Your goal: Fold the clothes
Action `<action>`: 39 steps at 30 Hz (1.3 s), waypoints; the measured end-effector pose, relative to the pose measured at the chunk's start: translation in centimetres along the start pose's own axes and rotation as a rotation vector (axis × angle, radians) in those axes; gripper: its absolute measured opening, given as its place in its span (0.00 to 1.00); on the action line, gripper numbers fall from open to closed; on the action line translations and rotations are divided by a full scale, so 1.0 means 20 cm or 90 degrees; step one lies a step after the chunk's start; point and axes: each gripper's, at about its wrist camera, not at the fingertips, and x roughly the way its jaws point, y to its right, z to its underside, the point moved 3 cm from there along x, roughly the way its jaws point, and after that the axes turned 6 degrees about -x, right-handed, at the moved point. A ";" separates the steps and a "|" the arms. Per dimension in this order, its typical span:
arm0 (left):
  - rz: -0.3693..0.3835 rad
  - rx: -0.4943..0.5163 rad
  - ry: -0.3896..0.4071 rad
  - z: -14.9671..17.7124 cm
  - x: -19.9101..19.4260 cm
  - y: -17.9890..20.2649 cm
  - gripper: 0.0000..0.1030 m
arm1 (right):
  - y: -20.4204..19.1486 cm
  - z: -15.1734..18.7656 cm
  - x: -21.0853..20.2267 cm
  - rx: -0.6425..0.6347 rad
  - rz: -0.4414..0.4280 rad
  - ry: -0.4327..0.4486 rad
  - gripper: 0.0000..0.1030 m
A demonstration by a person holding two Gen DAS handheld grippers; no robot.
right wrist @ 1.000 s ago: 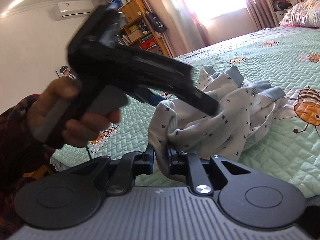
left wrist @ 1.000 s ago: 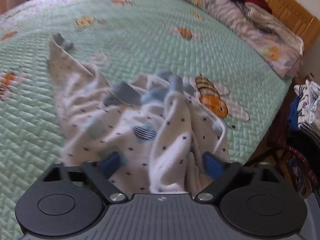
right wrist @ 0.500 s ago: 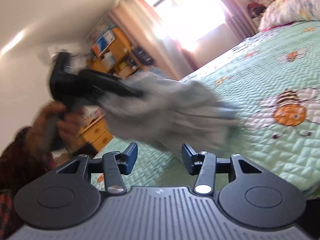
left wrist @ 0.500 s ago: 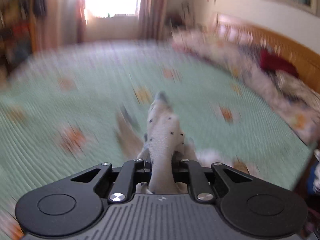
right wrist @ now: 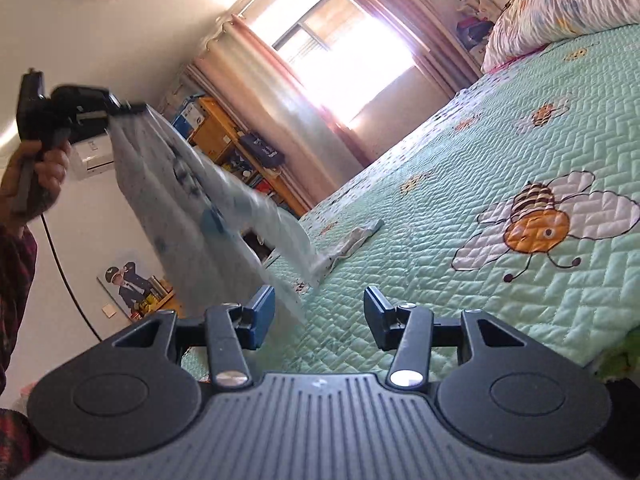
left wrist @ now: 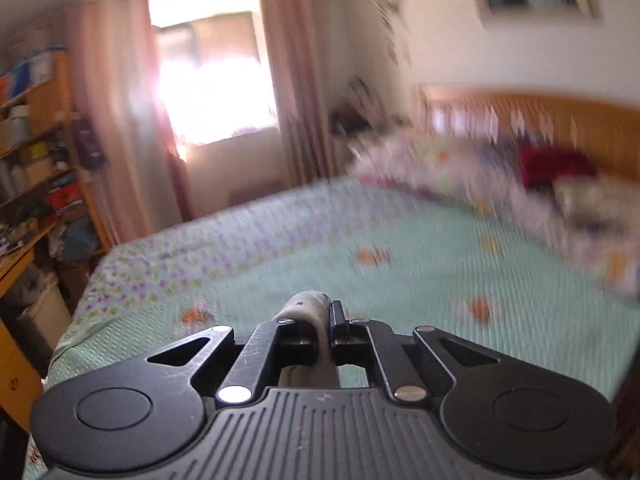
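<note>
Quilt (right wrist: 460, 240) ahead lies bare; hanging garment (right wrist: 192, 208) blocks the left.

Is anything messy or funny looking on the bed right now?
Only the white starry garment: it hangs unfolded from the left gripper, its far end dragging crumpled on the green quilt. The right gripper is open and empty.

Bright daylight pours through a window (right wrist: 352, 68) flanked by pinkish curtains (right wrist: 256, 92). Wooden shelves (left wrist: 36, 152) line one wall; a bed (right wrist: 520, 128) wears a mint quilt with bee motifs.
</note>
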 end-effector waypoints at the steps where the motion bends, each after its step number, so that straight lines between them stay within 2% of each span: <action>1: 0.006 0.026 -0.015 0.05 0.04 0.06 0.05 | 0.01 0.00 0.00 0.005 0.004 0.001 0.50; 3: 0.032 0.061 -0.032 0.09 0.10 0.20 0.05 | 0.04 0.00 -0.01 0.014 0.012 0.001 0.50; 5: 0.066 0.078 -0.018 0.04 0.10 0.35 0.05 | 0.05 0.01 -0.02 0.018 0.020 0.001 0.50; 8: 0.111 0.083 0.084 -0.20 -0.04 0.51 0.05 | 0.07 0.01 -0.04 0.022 0.033 0.004 0.50; 11: 0.125 0.047 0.187 -0.44 -0.22 0.49 0.05 | 0.11 0.00 -0.06 0.030 0.047 0.012 0.50; 13: 0.110 0.013 0.214 -0.52 -0.26 0.39 0.05 | 0.14 0.00 -0.08 0.042 0.055 0.017 0.50; 14: 0.101 -0.002 0.213 -0.52 -0.25 0.33 0.05 | 0.16 0.00 -0.08 0.050 0.059 0.020 0.50; 17: 0.055 -0.028 0.143 -0.36 -0.10 0.11 0.05 | 0.22 0.01 -0.09 0.073 0.066 0.029 0.50; 19: 0.034 -0.052 0.071 -0.14 0.06 -0.06 0.05 | 0.24 0.02 -0.10 0.086 0.070 0.029 0.50; 21: 0.011 -0.083 0.011 0.10 0.16 -0.23 0.05 | 0.25 0.02 -0.10 0.089 0.074 0.027 0.50; 24: -0.065 -0.118 -0.103 0.52 0.30 -0.46 0.05 | 0.25 0.02 -0.10 0.089 0.078 0.021 0.50; 26: -0.072 -0.175 -0.185 0.81 0.35 -0.64 0.05 | 0.25 0.02 -0.08 0.091 0.078 0.012 0.51; 28: -0.079 -0.219 -0.243 1.07 0.39 -0.73 0.05 | 0.24 0.02 -0.06 0.091 0.075 0.003 0.51; 32: -0.085 -0.257 -0.258 1.34 0.34 -0.79 0.05 | 0.17 0.01 0.01 0.062 0.065 -0.023 0.51; 34: -0.081 -0.267 -0.245 1.35 0.31 -0.79 0.05 | 0.13 0.00 0.06 0.039 0.063 -0.040 0.55; 39: -0.082 -0.235 -0.191 1.28 0.20 -0.72 0.05 | 0.02 -0.02 0.17 -0.014 0.068 -0.066 0.57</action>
